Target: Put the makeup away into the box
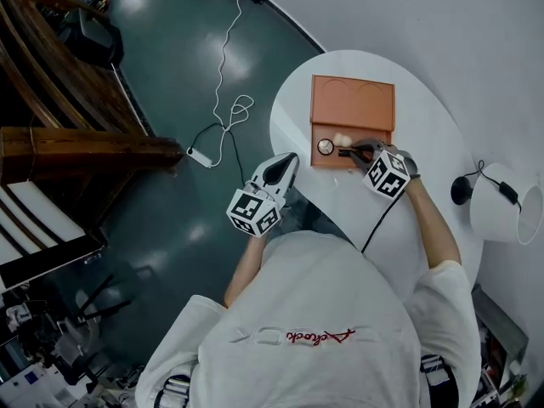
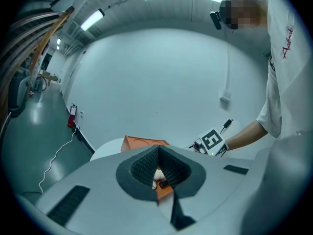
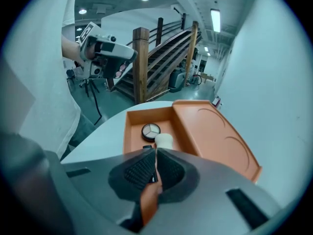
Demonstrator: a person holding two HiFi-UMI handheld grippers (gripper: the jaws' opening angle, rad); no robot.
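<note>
The right gripper (image 1: 361, 149) hangs tipped down over the open orange box (image 1: 353, 100) on the round white counter (image 1: 429, 121). Its jaws are pressed together, and nothing can be made out gripped between them. Just below and ahead of those jaw tips a small dark stick (image 3: 146, 147) lies in the tray. A white puff (image 3: 164, 141) sits a little further ahead, and the round compact (image 3: 150, 130) is beyond that, toward the tray's far wall. So the makeup in view is already down in the box, all of it in the tray half, while the lid lies flat and bare off to the jaws' right. The left gripper (image 1: 289, 161) waits off the near edge of the counter, pointing almost level at the box. Its jaws are closed tip to tip and carry nothing, with the box well ahead of them. By the look of it the placing step is at its tail end, with the stick set down and the right hand free. The next move most likely calls for drawing the right jaws straight up and clear without nudging the stick or puff. If the lid is to be shut, one gripper would have to get under its outer edge and swing it over the tray, with the other steadying the box.
</note>
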